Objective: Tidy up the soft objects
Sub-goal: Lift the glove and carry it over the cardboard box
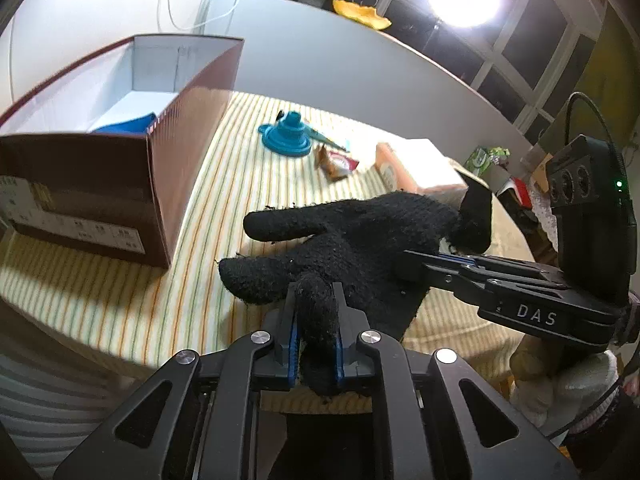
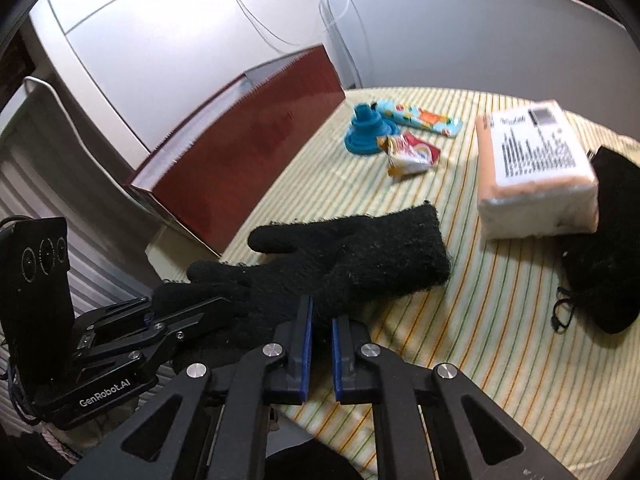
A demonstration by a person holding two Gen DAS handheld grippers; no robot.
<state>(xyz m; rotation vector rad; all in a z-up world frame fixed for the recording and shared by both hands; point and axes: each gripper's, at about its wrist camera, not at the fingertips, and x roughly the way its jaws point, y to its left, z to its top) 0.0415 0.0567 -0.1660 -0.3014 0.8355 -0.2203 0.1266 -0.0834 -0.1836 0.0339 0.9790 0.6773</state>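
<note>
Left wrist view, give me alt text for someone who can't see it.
The left gripper pinches one finger of a black knit glove over a striped tablecloth, while the right gripper clamps its edge. An open brown box stands at left.

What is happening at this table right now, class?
A person holds a pair of tongs in each hand, and both pairs are clamped on one black knit glove. The left tongs pinch one of its fingers; the right tongs grip its edge near the palm. The glove sits just over the striped tablecloth, beside an open brown box with something blue inside. A blue funnel, snack packets and a wrapped pack lie farther back.
</note>
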